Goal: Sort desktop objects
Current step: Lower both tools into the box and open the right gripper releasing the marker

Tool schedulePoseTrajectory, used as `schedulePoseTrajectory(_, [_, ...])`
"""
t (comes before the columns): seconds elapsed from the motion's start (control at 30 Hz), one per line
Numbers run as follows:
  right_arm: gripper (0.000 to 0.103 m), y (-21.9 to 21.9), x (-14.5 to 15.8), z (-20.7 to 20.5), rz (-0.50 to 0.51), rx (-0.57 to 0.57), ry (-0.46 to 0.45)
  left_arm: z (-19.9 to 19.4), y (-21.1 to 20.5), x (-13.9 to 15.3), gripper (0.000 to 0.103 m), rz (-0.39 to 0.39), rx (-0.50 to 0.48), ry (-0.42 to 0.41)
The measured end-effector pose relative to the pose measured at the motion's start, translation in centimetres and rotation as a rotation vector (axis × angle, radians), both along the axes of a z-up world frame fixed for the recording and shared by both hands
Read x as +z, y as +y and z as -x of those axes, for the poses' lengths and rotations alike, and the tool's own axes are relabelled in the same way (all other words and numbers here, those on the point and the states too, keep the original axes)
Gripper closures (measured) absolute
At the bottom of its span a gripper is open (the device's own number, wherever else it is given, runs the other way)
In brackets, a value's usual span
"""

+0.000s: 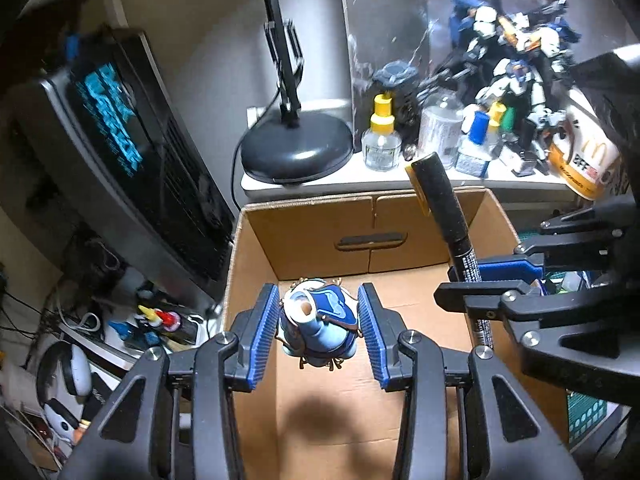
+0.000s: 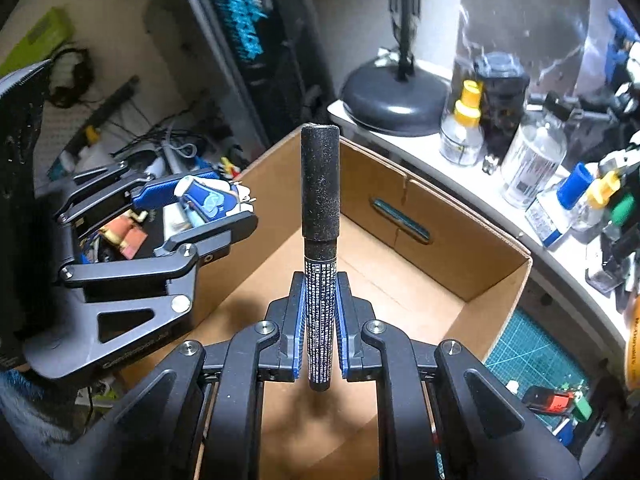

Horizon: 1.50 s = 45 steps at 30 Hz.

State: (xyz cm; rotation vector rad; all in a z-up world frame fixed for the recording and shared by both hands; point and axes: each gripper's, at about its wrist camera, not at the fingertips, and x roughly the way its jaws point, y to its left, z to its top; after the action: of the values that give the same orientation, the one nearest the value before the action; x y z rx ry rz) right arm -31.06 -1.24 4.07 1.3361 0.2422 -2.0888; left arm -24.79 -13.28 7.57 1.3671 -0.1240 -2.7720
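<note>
Claws: two, both above one open cardboard box (image 1: 320, 236). Left claw (image 1: 319, 322) clamped on one small blue-and-white figurine (image 1: 318, 320), pads pressing both its sides, held over the box floor. Right claw (image 2: 320, 312) clamped tight on one black marker (image 2: 320, 216), cap end sticking out past the fingertips, over the same box. Box looks empty from both views, but its near part is hidden behind the claw frames.

Left to right on the white surface (image 1: 440, 184) behind the box: one black lamp base (image 1: 298, 146), one yellow-capped bottle (image 1: 381, 140), one clear bottle (image 1: 440, 128), one blue-capped bottle (image 1: 476, 144), then robot models (image 1: 516, 64), overlapping and blurred, so count unclear. Paper cup (image 1: 580, 160) at far right, partly cut off by the right claw's body. Clutter on the floor at left, too dark and small to itemise. Green cutting mat (image 2: 536, 352) right of the box, mostly hidden.
</note>
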Motion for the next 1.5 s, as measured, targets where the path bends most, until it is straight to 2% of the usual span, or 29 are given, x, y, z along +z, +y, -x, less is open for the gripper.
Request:
schedulePoseTrajectory(0.13, [0.091, 0.0, -2.3, 3.4, -0.025, -0.061, -0.062, 2.3, -0.3, -1.5, 0.062, 0.013, 0.005, -0.045])
schedulePoseTrajectory(0.3, [0.090, 0.2, -5.4, 7.0, -0.056, -0.144, -0.154, 5.0, -0.2, -4.0, 0.062, -0.031, -0.002, -0.141])
schedulePoseTrajectory(0.47, [0.090, 0.0, -8.5, 8.5, -0.120, -0.184, -0.252, 7.2, 0.0, -6.7, 0.062, -0.007, 0.031, -0.223])
schedulePoseTrajectory(0.67, [0.091, 0.2, -11.6, 9.4, -0.180, -0.222, -0.340, 8.6, -0.5, -10.2, 0.062, -0.032, 0.082, -0.343])
schedulePoseTrajectory(0.83, [0.091, 0.1, -13.1, 9.5, -0.205, -0.210, -0.362, 9.3, 0.0, -12.2, 0.062, -0.004, 0.077, -0.406])
schedulePoseTrajectory(0.97, [0.091, 0.5, -14.1, 9.8, -0.207, -0.213, -0.384, 9.5, 0.2, -13.1, 0.062, 0.024, 0.086, -0.413])
schedulePoseTrajectory(1.27, [0.090, 0.7, -15.2, 10.2, -0.232, -0.228, -0.397, 10.6, 0.1, -16.1, 0.062, -0.037, 0.097, -0.532])
schedulePoseTrajectory(1.5, [0.091, 0.9, -14.4, 9.9, -0.202, -0.217, -0.360, 11.2, 0.2, -16.2, 0.062, -0.027, 0.111, -0.532])
